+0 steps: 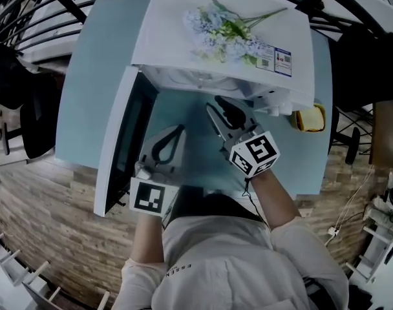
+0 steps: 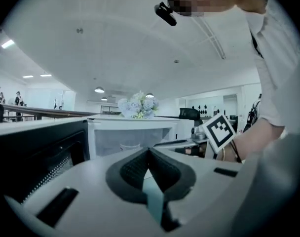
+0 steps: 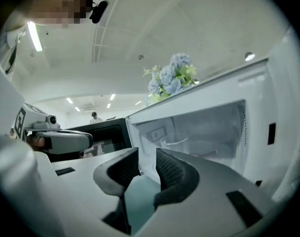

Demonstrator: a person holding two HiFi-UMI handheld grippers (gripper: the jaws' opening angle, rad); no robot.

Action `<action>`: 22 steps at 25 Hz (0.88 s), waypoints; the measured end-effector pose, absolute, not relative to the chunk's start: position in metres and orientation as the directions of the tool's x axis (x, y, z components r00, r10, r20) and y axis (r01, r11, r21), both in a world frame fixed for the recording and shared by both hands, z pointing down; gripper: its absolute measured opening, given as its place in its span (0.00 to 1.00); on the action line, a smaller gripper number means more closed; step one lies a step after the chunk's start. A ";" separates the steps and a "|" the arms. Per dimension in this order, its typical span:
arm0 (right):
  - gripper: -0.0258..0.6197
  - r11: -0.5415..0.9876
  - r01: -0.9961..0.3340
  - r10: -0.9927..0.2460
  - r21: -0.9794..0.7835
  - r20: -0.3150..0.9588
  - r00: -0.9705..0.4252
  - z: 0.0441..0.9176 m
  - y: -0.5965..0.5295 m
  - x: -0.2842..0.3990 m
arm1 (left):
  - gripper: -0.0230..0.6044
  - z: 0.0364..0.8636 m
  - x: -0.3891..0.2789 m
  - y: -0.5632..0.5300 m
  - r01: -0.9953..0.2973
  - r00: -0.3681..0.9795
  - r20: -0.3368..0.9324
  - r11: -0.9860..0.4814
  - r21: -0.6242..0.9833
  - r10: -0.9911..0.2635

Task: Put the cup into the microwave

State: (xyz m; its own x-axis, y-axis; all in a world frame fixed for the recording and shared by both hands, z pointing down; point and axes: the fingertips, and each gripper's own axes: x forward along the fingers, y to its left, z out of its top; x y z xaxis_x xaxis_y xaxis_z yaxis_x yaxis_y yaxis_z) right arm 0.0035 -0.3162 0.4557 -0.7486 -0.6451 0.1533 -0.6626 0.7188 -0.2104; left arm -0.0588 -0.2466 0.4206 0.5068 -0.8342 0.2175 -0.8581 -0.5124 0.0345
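Cup (image 3: pixel 175 143) sits inside the open microwave (image 3: pixel 281 98)
Right gripper (image 3: pixel 147 157) gapes wide and empty; left gripper (image 2: pixel 149 152) is pinched closed (nothing in it).

In the head view the microwave's (image 1: pixel 164 37) own top hides its cavity. In the right gripper view the pale cup (image 3: pixel 175 147) inside is faint, with an unclear outline. A yellow thing (image 1: pixel 311 118) sits half-hidden behind the microwave's corner. The label (image 1: pixel 274 60) print is too small to read.
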 end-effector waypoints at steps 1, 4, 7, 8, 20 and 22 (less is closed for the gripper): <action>0.23 0.724 -0.657 -0.641 -0.212 0.147 -0.753 0.448 -0.311 0.005 | 0.04 0.415 -0.057 -0.245 -0.857 0.509 0.210 -0.515 0.027 -0.835; 0.17 0.735 -0.649 -0.638 -0.197 0.125 -0.760 0.422 -0.295 0.012 | 0.04 0.396 -0.051 -0.239 -0.847 0.522 0.188 -0.531 -0.001 -0.832; 0.10 0.732 -0.662 -0.655 -0.162 0.097 -0.749 0.396 -0.282 0.022 | 0.04 0.375 -0.048 -0.236 -0.835 0.536 0.172 -0.549 -0.034 -0.826; 0.09 0.730 -0.666 -0.662 -0.155 0.086 -0.745 0.387 -0.279 0.025 | 0.04 0.368 -0.047 -0.236 -0.833 0.539 0.164 -0.551 -0.039 -0.826; 0.07 0.695 -0.719 -0.719 -0.026 0.002 -0.695 0.318 -0.263 0.047 | 0.04 0.327 -0.046 -0.240 -0.785 0.603 0.130 -0.614 -0.080 -0.787; 0.07 0.686 -0.727 -0.727 -0.020 -0.008 -0.686 0.315 -0.262 0.048 | 0.04 0.330 -0.047 -0.239 -0.781 0.607 0.133 -0.619 -0.077 -0.783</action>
State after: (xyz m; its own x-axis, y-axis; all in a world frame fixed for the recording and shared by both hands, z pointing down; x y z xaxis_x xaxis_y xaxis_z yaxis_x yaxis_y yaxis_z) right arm 0.0483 -0.2623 0.3151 -0.6865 -0.7271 -0.0080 -0.7269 0.6865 -0.0197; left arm -0.0470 -0.2390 0.3296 0.6074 -0.7831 0.1333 -0.7814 -0.6192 -0.0773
